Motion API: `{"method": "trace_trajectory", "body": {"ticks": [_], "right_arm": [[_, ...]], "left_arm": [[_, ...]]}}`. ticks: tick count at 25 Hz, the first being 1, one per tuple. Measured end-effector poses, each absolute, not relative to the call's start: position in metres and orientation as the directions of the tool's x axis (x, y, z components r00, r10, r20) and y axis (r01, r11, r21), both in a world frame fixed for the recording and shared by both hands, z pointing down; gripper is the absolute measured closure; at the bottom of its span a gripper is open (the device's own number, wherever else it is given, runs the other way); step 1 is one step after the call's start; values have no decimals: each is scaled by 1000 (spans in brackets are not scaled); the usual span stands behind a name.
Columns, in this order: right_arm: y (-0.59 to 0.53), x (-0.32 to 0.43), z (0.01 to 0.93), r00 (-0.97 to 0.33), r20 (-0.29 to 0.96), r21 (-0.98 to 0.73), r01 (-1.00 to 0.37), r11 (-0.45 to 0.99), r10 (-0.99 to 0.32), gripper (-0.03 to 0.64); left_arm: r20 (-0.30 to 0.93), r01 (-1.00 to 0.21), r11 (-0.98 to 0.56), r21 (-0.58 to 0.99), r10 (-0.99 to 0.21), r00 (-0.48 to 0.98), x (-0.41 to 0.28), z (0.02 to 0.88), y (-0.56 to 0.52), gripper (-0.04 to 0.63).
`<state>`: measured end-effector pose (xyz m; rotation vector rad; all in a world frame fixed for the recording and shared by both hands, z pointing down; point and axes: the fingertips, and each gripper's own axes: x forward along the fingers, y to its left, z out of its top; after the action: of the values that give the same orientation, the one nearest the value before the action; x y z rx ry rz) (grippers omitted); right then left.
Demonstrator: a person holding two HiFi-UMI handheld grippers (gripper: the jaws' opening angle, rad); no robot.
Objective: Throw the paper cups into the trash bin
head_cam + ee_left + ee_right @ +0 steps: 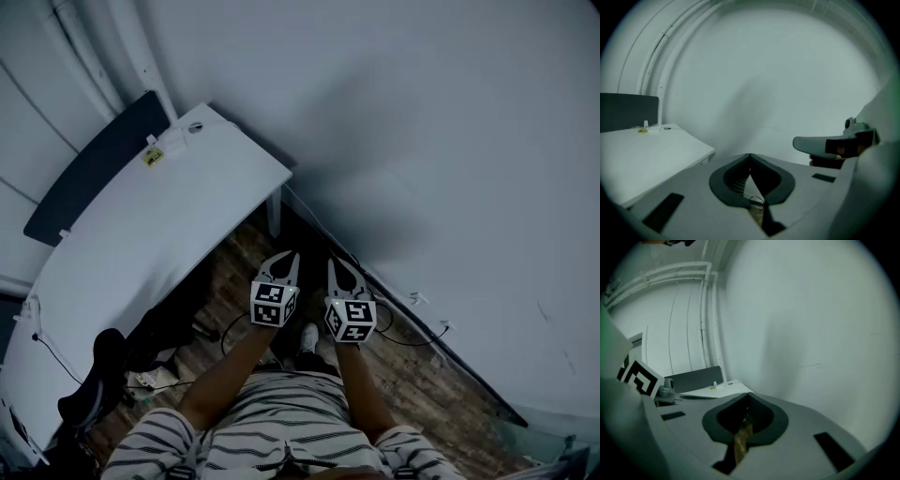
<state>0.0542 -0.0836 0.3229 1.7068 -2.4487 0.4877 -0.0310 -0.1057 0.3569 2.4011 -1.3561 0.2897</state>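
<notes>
Left gripper has its jaws pressed together, nothing between them; right gripper likewise, tips meeting, empty. Both are held side by side, near each other, above the wooden floor and pointed at a bare wall. No paper cups and no trash bin appear in any view, so the task's things lie somewhere out of frame. Risks as judged: any reach from here goes blind until the person turns; the grippers could knock together; the desk corner sits close on the left and could catch a swinging left gripper; the cable along the wall base could snag a foot. Open room: the floor strip between desk and wall is narrow, with freer space apparently behind the person.
</notes>
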Motion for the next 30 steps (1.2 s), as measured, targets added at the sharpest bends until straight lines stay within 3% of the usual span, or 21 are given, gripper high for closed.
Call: {"method": "trace_trajectory", "body": {"ticks": [11, 30], "right_arm": [[-66, 29, 291, -411, 233, -145, -911, 386, -882, 598], [-78, 21, 250, -413, 92, -117, -908, 402, -906, 598]], "left_arm": [[285, -821, -554, 136, -772, 568, -50, 308, -85, 572], [196, -848, -518, 115, -824, 531, -77, 275, -87, 572]]}}
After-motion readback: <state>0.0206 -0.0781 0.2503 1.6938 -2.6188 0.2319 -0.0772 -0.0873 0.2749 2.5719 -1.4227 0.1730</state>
